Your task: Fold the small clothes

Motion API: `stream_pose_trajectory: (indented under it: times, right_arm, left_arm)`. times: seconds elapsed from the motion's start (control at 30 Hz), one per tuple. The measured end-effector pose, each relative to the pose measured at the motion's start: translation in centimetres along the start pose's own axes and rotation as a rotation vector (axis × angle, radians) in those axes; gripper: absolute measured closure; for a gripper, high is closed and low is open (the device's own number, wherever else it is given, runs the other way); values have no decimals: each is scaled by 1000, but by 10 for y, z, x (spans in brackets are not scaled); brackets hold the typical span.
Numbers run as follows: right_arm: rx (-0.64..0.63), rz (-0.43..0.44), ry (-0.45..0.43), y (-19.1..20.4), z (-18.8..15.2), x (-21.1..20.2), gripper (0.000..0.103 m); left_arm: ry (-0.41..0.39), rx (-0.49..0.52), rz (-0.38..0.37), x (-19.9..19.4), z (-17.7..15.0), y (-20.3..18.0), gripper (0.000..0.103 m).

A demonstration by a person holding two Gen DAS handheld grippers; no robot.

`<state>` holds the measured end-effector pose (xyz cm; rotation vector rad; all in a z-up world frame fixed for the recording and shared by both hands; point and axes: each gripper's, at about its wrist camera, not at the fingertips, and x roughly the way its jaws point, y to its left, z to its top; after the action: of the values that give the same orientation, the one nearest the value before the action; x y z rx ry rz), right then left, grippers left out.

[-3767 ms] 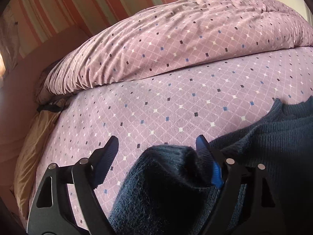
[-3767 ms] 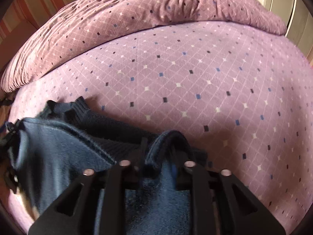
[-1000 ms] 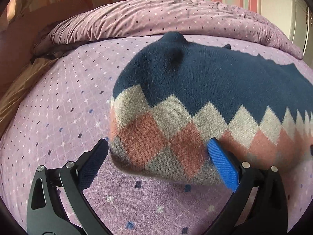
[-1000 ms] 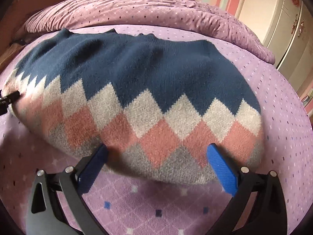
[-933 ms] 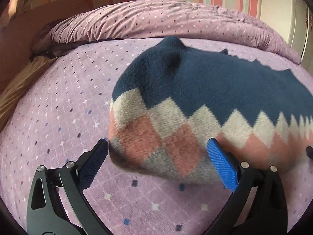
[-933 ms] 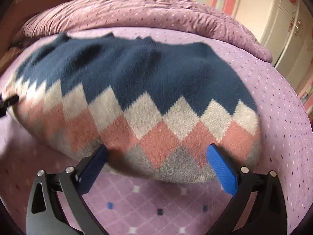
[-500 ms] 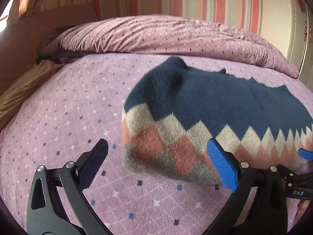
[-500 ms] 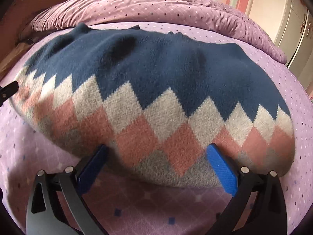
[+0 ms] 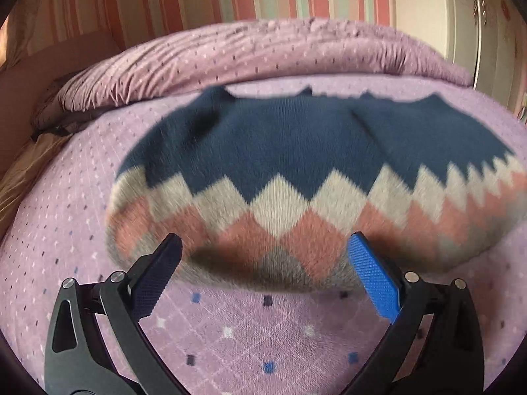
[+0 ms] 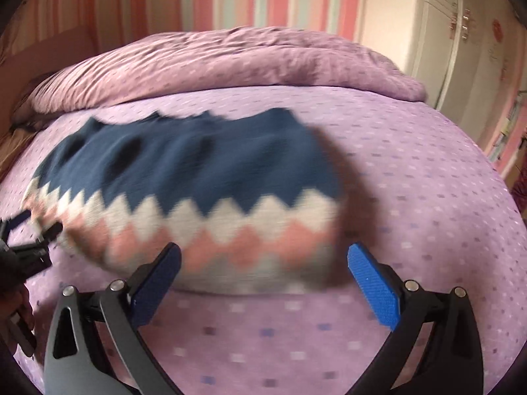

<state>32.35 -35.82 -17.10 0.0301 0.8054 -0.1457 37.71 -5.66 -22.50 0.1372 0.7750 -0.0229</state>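
A small knitted sweater (image 9: 296,171), navy with cream, pink and grey diamond bands, lies folded flat on the purple dotted bed sheet (image 9: 230,339). The patterned edge faces me. My left gripper (image 9: 263,263) stands open just in front of that edge, nothing between its fingers. In the right wrist view the same sweater (image 10: 197,191) lies ahead, and my right gripper (image 10: 263,263) is open too, a little short of the near edge. The left gripper's tip (image 10: 29,230) shows at the far left of that view, beside the sweater's left end. Both views are motion-blurred.
A bunched purple duvet (image 9: 263,56) lies along the far side of the bed. Behind it is a striped wall (image 10: 197,0). A white wardrobe (image 10: 461,33) stands at the right. A brown headboard and tan bedding (image 9: 19,164) are on the left.
Both grippers held the sweater's edges earlier; they let go and have drawn back from it. The sweater now lies flat and sits farther away in both views.
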Motion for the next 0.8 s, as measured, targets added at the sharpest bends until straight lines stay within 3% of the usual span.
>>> stream_pose_trajectory:
  times: [0.17, 0.23, 0.33, 0.47, 0.57, 0.67, 0.8]
  right_arm:
    - [70, -2, 38, -52, 3, 5, 2]
    - [112, 24, 47, -65, 2, 7, 2]
    - [129, 21, 47, -70, -1, 12, 2]
    - [166, 64, 63, -72, -6, 20, 2]
    - [166, 80, 66, -71, -9, 22, 2]
    - [175, 113, 95, -74, -11, 30, 2]
    - [221, 193, 135, -77, -14, 47, 2]
  left_arm:
    - [85, -8, -2, 18, 3, 1, 3]
    - [57, -30, -15, 8, 7, 1, 3]
    - [-2, -73, -94, -15, 15, -10, 3]
    - [-50, -16, -164, -30, 22, -45, 3]
    - [-24, 22, -90, -17, 23, -63, 3]
    - [59, -46, -22, 6, 19, -56, 3]
    - [95, -31, 16, 20, 14, -60, 3]
